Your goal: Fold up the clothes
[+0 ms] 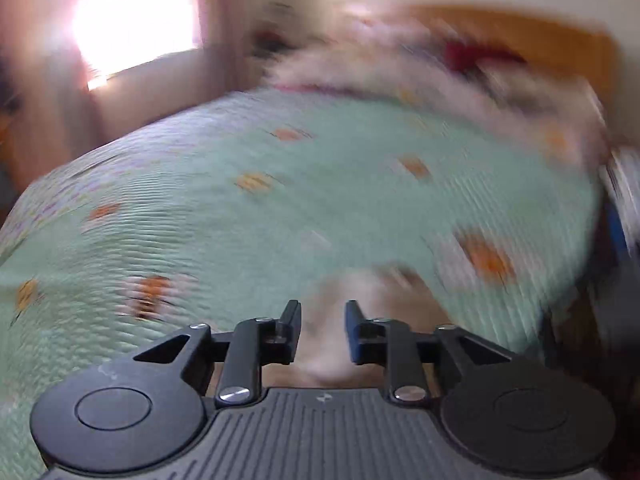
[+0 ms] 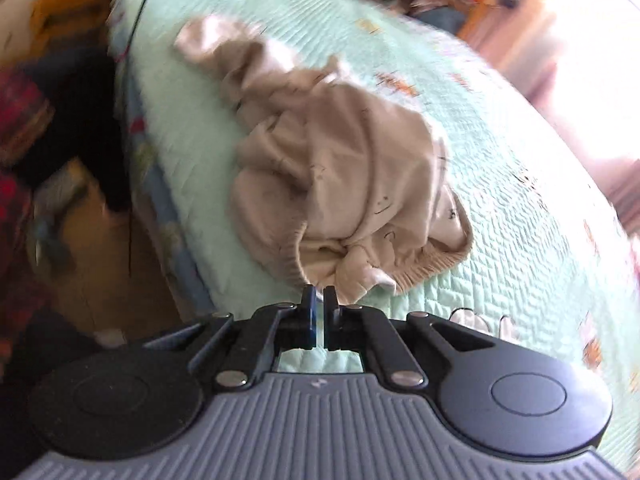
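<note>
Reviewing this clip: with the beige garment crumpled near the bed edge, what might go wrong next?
The right tongs look shut at the beige garment's hem, perhaps pinching little or nothing, so a pull may slip. The garment lies bunched near the edge of the green quilt; dragging could tip it off. The left view is too blurred to judge.

Daylight floods in from a blown-out window (image 1: pixel 132 36), glaring white. Heavy motion blur smears the bedspread (image 1: pixel 240 200) below it and everything beyond; fisheye bending curves the edges. The right wrist view is sharper centrally.
</note>
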The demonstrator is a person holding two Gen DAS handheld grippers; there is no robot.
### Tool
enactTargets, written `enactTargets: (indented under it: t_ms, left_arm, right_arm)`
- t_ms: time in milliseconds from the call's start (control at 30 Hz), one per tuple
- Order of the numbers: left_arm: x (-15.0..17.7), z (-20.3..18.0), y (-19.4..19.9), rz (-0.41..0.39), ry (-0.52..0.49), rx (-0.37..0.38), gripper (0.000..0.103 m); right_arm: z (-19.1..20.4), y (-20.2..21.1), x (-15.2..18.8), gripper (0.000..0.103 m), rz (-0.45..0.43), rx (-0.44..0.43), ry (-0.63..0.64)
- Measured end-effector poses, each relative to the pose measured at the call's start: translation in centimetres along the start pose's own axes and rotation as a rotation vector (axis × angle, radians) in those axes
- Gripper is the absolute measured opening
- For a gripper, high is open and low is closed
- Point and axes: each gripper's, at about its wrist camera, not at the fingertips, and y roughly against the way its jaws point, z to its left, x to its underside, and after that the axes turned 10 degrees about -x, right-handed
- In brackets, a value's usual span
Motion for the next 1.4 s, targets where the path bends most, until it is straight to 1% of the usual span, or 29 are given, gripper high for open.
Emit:
enactTargets:
  t_ms: [33, 67, 100, 167, 200, 233, 267, 333, 400, 467, 500, 533, 567, 600, 633, 667, 700, 733, 800, 867, 933, 1000, 1067, 1133, 1200, 1267, 1300, 1333, 1400]
  left_arm:
    - [0.9, -2.3, -0.1, 0.005, -0.081, 0.015, 0.032]
    - [1.8, -4.5, 0.1, -0.014, -0.167, 0.009, 0.037]
    - [2.5, -6.4, 0.2, -0.04, -0.252, -0.004, 0.043]
    - [3.2, -9.3, 0.3, -0.093, -0.412, -0.035, 0.049]
    - [3.3, -10.5, 0.2, -0.117, -0.484, -0.048, 0.056]
    - [3.3, -11.4, 0.0, -0.137, -0.539, -0.066, 0.059]
    - [3.0, -12.0, -0.3, -0.151, -0.572, -0.079, 0.064]
    - [2.4, -12.5, -1.0, -0.146, -0.609, -0.059, 0.065]
    - [2.0, -12.3, -2.5, -0.091, -0.633, -0.014, 0.067]
    - [2.0, -12.0, -4.4, -0.044, -0.651, -0.01, 0.067]
    - [2.0, -11.7, -5.2, -0.014, -0.653, 0.0, 0.064]
    - [2.1, -11.1, -6.0, 0.016, -0.633, 0.021, 0.058]
    - [2.1, -10.5, -6.7, 0.046, -0.609, 0.044, 0.036]
    - [1.9, -10.2, -7.2, 0.073, -0.571, 0.073, 0.015]
    - [1.7, -10.0, -7.4, 0.081, -0.534, 0.077, 0.012]
    - [1.6, -9.7, -7.5, 0.087, -0.497, 0.079, 0.01]
    - [1.2, -9.5, -7.5, 0.085, -0.459, 0.06, 0.009]
    - [0.7, -9.1, -7.2, 0.074, -0.403, 0.043, 0.009]
    - [-1.3, -7.0, -5.8, 0.025, -0.227, 0.008, 0.008]
    - [-3.3, -3.5, -3.4, -0.053, -0.013, -0.009, 0.008]
    - [-4.5, 0.0, -0.7, -0.126, 0.159, 0.009, 0.008]
    - [-4.5, 2.5, 1.5, -0.168, 0.252, 0.012, 0.008]
    - [-3.6, 3.7, 2.8, -0.167, 0.295, 0.031, 0.008]
    - [-2.0, 3.4, 3.0, -0.14, 0.277, -0.007, 0.008]
    - [0.3, 3.1, 2.3, -0.068, 0.28, -0.017, 0.009]
    - [3.0, 2.1, 1.1, 0.008, 0.273, 0.03, 0.009]
    - [4.3, 1.1, 0.3, 0.04, 0.255, 0.054, 0.01]
    - [5.5, -0.1, -0.7, 0.077, 0.229, 0.071, 0.01]
    - [7.5, -2.4, -2.1, 0.134, 0.175, 0.07, 0.011]
  right_arm:
    - [-0.1, 0.2, 0.3, 0.004, -0.031, -0.022, -0.055]
    - [0.1, 0.6, 0.6, 0.004, -0.07, -0.023, -0.084]
    - [0.2, 0.9, 0.9, 0.006, -0.109, -0.024, -0.114]
    - [0.9, 1.3, 1.3, 0.008, -0.15, -0.011, -0.138]
    - [1.3, 1.3, 1.3, 0.013, -0.166, 0.007, -0.128]
    - [1.8, 1.2, 1.2, 0.02, -0.168, 0.036, -0.103]
    - [2.3, 1.1, 1.1, 0.023, -0.17, 0.064, -0.079]
    - [2.7, 0.1, 0.4, 0.04, -0.158, 0.118, -0.021]
    - [2.3, -0.9, -0.1, 0.053, -0.141, 0.096, -0.008]
    - [1.3, -2.3, -0.4, 0.053, -0.135, 0.066, -0.028]
    - [0.7, -2.9, -0.5, 0.052, -0.132, 0.035, -0.051]
    - [0.3, -3.3, -0.6, 0.049, -0.13, -0.004, -0.075]
    - [-0.2, -3.6, -0.7, 0.044, -0.128, -0.042, -0.098]
    - [-0.2, -3.9, -0.8, 0.025, -0.121, -0.053, -0.102]
    - [-0.3, -4.2, -0.9, 0.014, -0.115, -0.064, -0.104]
    - [-0.1, -4.1, -1.0, 0.013, -0.117, -0.05, -0.087]
    - [0.2, -4.0, -1.2, 0.006, -0.118, -0.036, -0.07]
    - [0.3, -3.6, -1.4, 0.006, -0.121, -0.032, -0.056]
    - [0.6, -2.8, -1.7, 0.006, -0.12, -0.02, -0.02]
    - [1.2, -2.2, -2.0, 0.006, -0.078, 0.017, 0.059]
    - [1.7, -1.7, -2.1, 0.006, -0.026, 0.066, 0.139]
    - [1.8, -1.2, -1.9, 0.006, 0.027, 0.146, 0.221]
    - [1.1, -0.7, -1.8, 0.006, 0.083, 0.269, 0.283]
    - [-0.1, 0.0, -1.9, 0.006, 0.099, 0.378, 0.29]
    - [-1.8, 0.8, -1.8, 0.006, 0.107, 0.472, 0.279]
    - [-2.6, 0.5, -1.5, 0.006, 0.129, 0.518, 0.274]
    - [-3.0, 0.3, -1.4, 0.006, 0.14, 0.54, 0.271]
    - [-3.3, 0.1, -0.9, 0.005, 0.137, 0.5, 0.217]
    - [-4.0, -0.3, -0.1, 0.005, 0.131, 0.42, 0.111]
